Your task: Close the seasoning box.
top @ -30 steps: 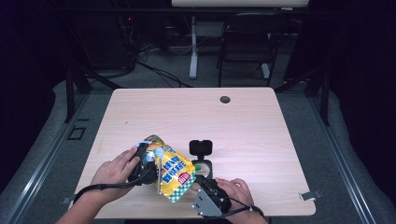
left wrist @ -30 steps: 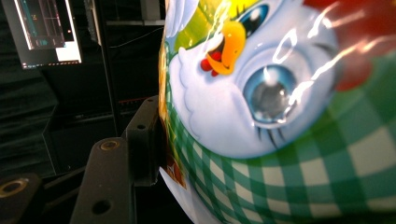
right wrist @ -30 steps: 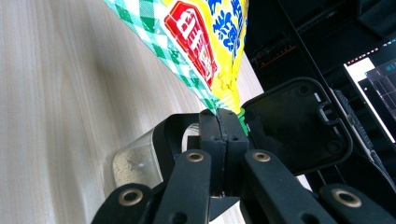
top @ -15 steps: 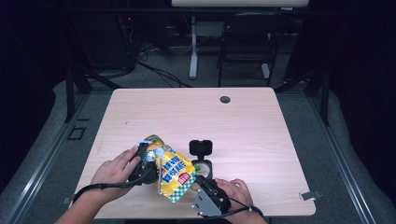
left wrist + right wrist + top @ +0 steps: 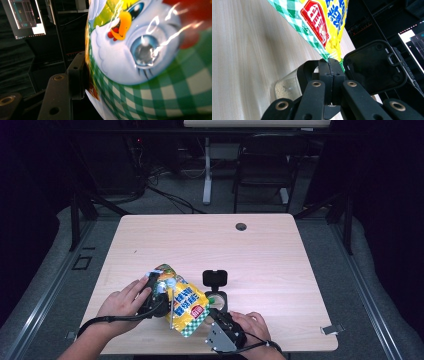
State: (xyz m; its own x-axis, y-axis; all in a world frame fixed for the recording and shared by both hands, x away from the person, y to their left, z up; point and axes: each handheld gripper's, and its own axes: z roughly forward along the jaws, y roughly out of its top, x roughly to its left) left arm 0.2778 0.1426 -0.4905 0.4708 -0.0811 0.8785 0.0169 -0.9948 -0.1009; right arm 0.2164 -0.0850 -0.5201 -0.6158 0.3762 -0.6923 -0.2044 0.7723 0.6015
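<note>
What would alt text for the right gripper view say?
Two black jaws of the right gripper are shut on the corner of a yellow snack bag with green checks. Behind them stand a clear container and its open black lid, on a pale wooden table.

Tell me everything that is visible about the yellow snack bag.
The snack bag is glossy foil, yellow with blue and red lettering, a green-white check border and a cartoon bird. It is held tilted above the table's near edge. The left claw grips one end; the right claw pinches its lower corner over a small clear container.
</note>
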